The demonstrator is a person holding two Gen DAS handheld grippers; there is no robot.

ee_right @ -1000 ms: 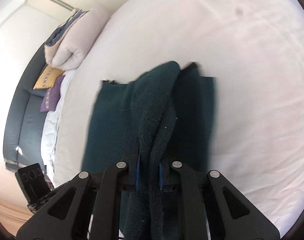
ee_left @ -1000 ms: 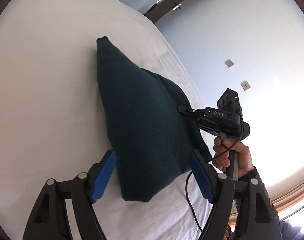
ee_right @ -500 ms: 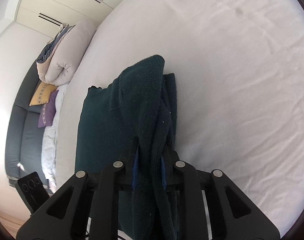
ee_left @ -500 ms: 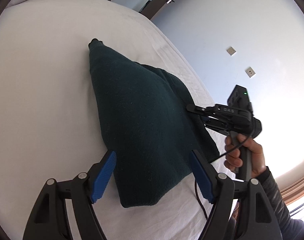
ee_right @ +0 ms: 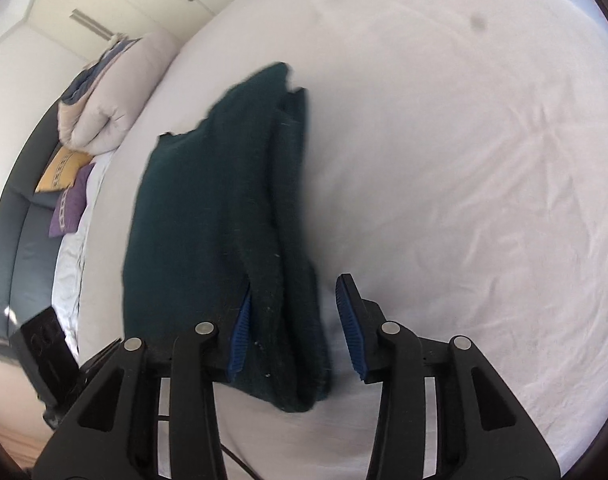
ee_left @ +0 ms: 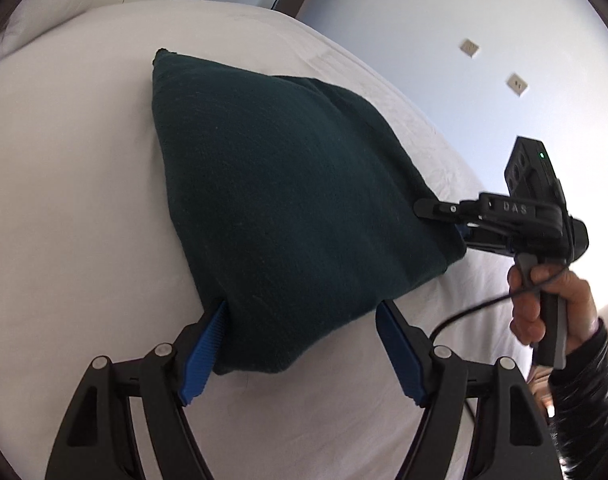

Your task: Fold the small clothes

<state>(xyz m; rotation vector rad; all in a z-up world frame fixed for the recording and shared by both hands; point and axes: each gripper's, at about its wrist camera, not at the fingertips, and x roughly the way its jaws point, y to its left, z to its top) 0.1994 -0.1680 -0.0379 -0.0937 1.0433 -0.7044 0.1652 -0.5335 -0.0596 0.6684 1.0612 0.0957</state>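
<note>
Right wrist, fuzzy dark-green knit garment (ee_right: pixel 223 216), creased white sheet (ee_right: pixel 464 200)

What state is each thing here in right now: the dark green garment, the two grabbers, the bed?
Garment: folded over, lying on the bed, one edge raised.
Left gripper: open, pads either side of the garment's near corner, not squeezing.
Right gripper: jaws opening, the garment's edge between them, a gap at one pad.
Bed: covered by a white sheet, lightly wrinkled.
Pillows: stacked at the bed's far end.
</note>
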